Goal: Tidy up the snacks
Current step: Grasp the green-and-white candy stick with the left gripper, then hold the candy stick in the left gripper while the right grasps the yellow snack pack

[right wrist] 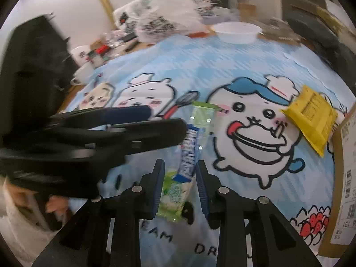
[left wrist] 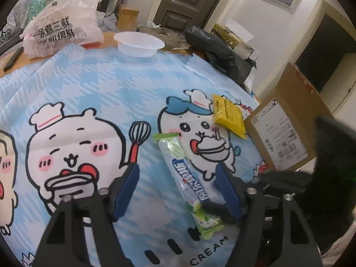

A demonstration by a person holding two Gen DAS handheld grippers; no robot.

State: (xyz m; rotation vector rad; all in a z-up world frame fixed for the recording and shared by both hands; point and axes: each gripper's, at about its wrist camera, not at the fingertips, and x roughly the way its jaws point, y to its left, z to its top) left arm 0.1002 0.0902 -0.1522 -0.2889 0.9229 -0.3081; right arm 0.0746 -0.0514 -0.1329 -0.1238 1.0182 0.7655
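A long green and blue candy stick pack (left wrist: 185, 178) lies on the blue cartoon tablecloth (left wrist: 111, 93). My left gripper (left wrist: 178, 173) is open just above the cloth, the pack between its fingers nearer the right one. My right gripper (right wrist: 180, 166) is open, its blue pads on either side of the near end of the same pack (right wrist: 189, 153), not pressing it. The left gripper (right wrist: 164, 118) reaches in from the left in the right wrist view. A yellow snack packet (left wrist: 229, 115) lies further right; it also shows in the right wrist view (right wrist: 311, 115).
A white plastic bowl (left wrist: 139, 43) stands at the cloth's far edge, also in the right wrist view (right wrist: 238, 31). A printed plastic bag (left wrist: 60, 31) and black bag (left wrist: 222, 53) lie behind. A cardboard box (left wrist: 287, 124) stands off the table's right edge. A white mug (right wrist: 83, 75) sits far left.
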